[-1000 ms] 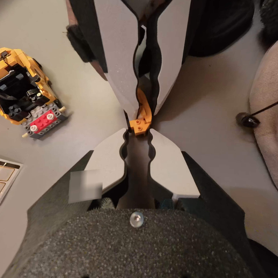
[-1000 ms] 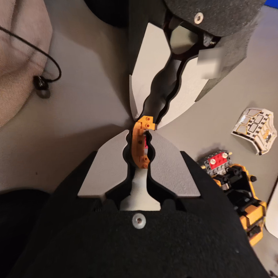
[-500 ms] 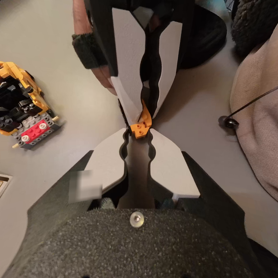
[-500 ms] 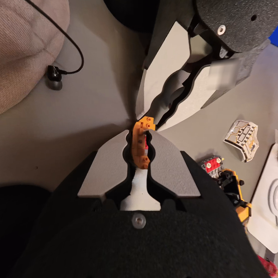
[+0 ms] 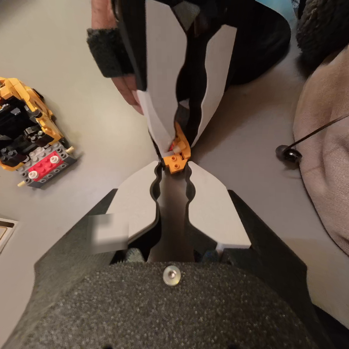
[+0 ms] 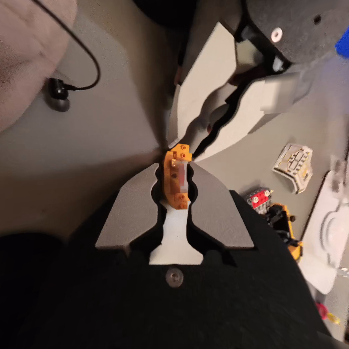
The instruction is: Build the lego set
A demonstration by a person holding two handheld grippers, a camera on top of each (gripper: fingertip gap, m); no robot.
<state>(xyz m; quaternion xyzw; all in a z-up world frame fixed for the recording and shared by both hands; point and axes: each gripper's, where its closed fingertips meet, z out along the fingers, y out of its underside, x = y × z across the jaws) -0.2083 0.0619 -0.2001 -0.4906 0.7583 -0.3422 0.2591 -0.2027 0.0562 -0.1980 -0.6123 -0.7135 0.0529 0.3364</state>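
Right gripper [image 6: 174, 181]: clamped on the orange arch [image 6: 174, 175], which sits lengthwise between its fingers, one studded end poking out past the tips, the other deep in the gap.
Left gripper [image 5: 173, 168]: tips meet the arch's studded end block [image 5: 174, 163] from the opposite side; fingers narrowly apart, block right at the tips, touching or just inside them. Whether it really grips, I cannot tell.
Arch: curved orange piece, held in the air above the table [image 5: 94, 94], with a red part and a pale peg [image 5: 176, 150] tucked inside the curve.
Grippers: nose to nose, tips meeting over the arch.
Hand [image 5: 120, 88]: a person's fingers with a dark cuff wrap the right gripper's body, seen in the left view.
Car [image 5: 24, 132]: yellow and black build lying on the table, well to the side of the action, red plate with two white studs on its grey end.
Sticker sheet [image 6: 294, 170]: curled, on the table beyond the car in the right view.
Earbud [image 5: 288, 155]: black, on a thin cable, resting at the edge of a beige cloth [image 5: 324, 151].
Right view: blurred with motion.
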